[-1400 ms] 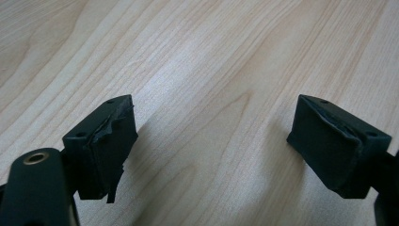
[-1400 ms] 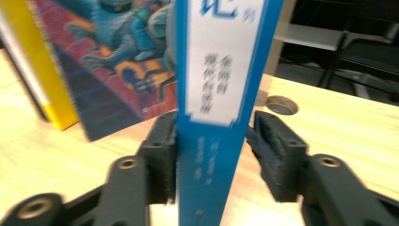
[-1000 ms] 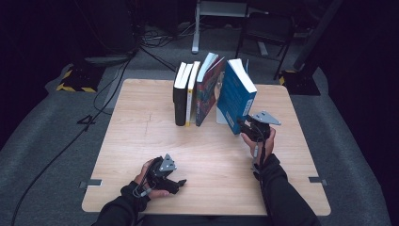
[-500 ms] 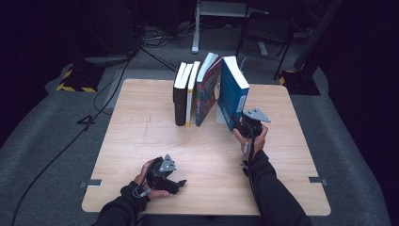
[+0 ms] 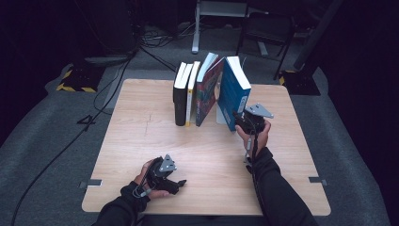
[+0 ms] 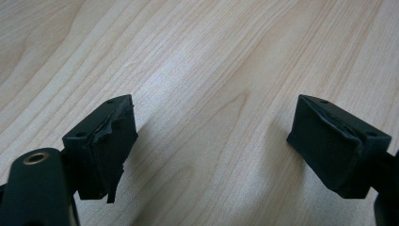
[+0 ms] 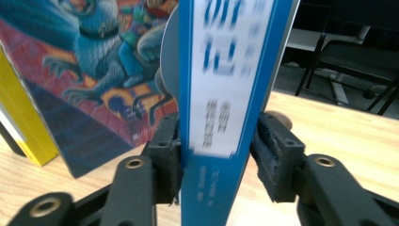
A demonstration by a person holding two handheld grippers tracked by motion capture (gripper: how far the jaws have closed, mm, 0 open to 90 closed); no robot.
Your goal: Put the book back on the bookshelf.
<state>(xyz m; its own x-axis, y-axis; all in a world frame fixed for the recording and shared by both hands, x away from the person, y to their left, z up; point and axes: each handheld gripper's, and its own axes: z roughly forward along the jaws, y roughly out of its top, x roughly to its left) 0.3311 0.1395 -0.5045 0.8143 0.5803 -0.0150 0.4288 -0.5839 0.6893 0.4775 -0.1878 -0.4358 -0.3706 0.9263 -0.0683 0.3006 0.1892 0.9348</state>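
Right gripper clamped on spine of blue book, book upright at right end of row on wooden table, beside colourful illustrated book, yellow book, black book, left gripper jaws wide apart, empty, low over near table edge.

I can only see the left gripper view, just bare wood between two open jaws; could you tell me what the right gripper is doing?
Observer: The right gripper has its jaws around the spine of an upright blue book.
Operator: Is that book standing alone?
Observer: No, it is the rightmost of a row; a colourful illustrated book leans beside it, then a yellow book and a black book.
Operator: And where is my left gripper relative to them?
Observer: The left gripper rests near the table front edge, well apart from the books.
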